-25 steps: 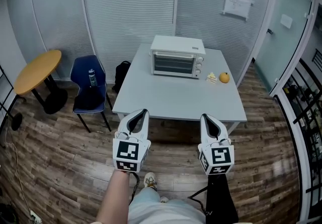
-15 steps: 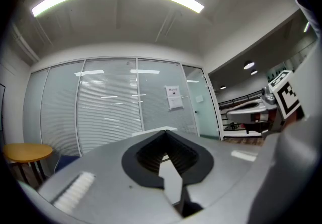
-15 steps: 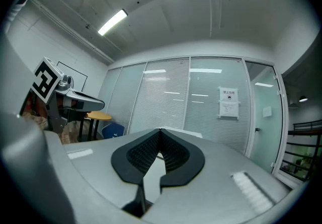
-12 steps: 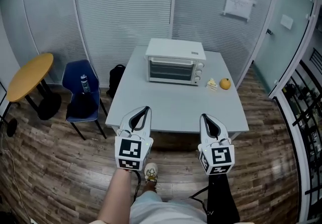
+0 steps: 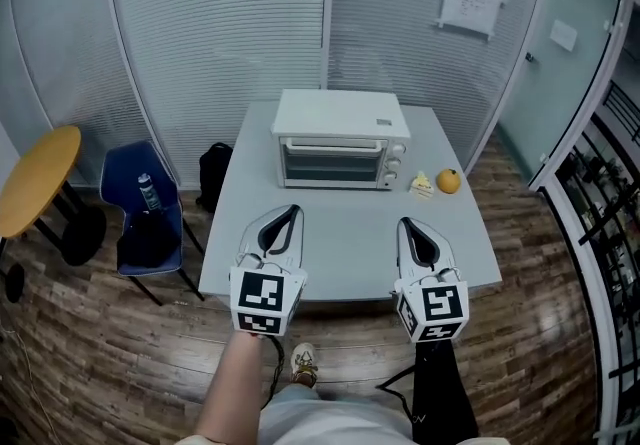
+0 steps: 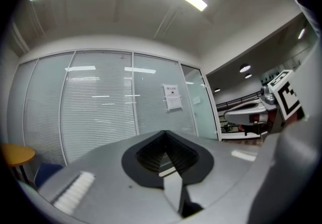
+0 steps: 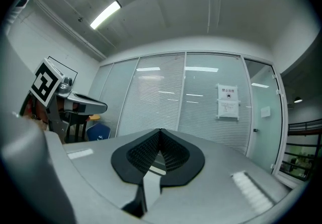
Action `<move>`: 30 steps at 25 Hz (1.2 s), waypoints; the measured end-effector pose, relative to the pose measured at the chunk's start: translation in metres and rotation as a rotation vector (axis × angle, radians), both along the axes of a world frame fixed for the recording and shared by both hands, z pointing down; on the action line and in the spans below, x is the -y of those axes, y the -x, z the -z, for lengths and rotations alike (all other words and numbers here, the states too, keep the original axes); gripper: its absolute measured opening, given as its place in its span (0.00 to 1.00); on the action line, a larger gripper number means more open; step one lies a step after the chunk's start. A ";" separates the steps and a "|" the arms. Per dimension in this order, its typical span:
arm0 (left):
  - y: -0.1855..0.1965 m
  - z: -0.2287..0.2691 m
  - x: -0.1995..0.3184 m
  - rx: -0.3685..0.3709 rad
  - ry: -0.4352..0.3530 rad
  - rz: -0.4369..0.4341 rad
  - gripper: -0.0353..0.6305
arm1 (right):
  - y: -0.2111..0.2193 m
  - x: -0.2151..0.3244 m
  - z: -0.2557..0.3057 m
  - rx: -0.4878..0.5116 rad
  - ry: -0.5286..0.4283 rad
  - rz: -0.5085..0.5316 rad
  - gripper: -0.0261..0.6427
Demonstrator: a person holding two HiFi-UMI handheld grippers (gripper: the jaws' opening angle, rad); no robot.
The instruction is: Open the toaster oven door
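Note:
A white toaster oven (image 5: 338,140) stands at the back of a pale grey table (image 5: 340,233), its glass door shut and its knobs on the right side. My left gripper (image 5: 290,211) hangs over the table's front left part, well short of the oven, shut and empty. My right gripper (image 5: 405,225) is level with it on the right, also shut and empty. In the left gripper view the left gripper (image 6: 164,134) points up at the glass wall, tips together. The right gripper (image 7: 160,132) looks the same in the right gripper view.
An orange (image 5: 448,180) and a small yellow-white item (image 5: 422,185) lie right of the oven. A blue chair (image 5: 140,216) with a bottle and a black bag (image 5: 213,176) stand left of the table, a round yellow table (image 5: 35,183) farther left. Glass walls with blinds behind.
The view has advanced toward the table: the oven and table appear closer and lower, and both grippers now hang over the table's front part instead of the floor before it. Both stay shut.

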State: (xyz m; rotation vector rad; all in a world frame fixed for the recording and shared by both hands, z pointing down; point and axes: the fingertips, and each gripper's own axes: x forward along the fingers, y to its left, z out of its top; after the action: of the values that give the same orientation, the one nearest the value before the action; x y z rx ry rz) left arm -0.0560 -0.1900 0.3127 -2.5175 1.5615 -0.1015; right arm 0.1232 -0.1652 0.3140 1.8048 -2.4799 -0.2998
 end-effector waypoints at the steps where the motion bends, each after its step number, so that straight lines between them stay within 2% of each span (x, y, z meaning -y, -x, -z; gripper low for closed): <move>1: 0.000 0.000 0.014 0.001 0.001 -0.008 0.14 | 0.001 0.013 0.002 0.004 -0.004 -0.006 0.04; 13: -0.002 -0.012 0.163 0.032 0.036 -0.118 0.14 | 0.016 0.156 -0.006 0.007 0.020 -0.074 0.04; 19: -0.008 -0.030 0.209 0.055 0.068 -0.157 0.14 | 0.023 0.197 -0.021 -0.011 0.059 -0.080 0.04; 24: -0.015 -0.041 0.233 0.037 0.100 -0.181 0.14 | 0.019 0.225 -0.035 -0.008 0.100 -0.089 0.04; 30: -0.019 -0.060 0.264 0.027 0.152 -0.164 0.14 | 0.026 0.267 -0.059 -0.037 0.166 -0.052 0.04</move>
State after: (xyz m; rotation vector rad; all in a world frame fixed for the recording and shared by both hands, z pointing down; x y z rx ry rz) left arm -0.0371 -0.4542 0.3731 -2.7367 1.3796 -0.2386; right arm 0.0976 -0.4319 0.3727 1.7778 -2.3511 -0.1186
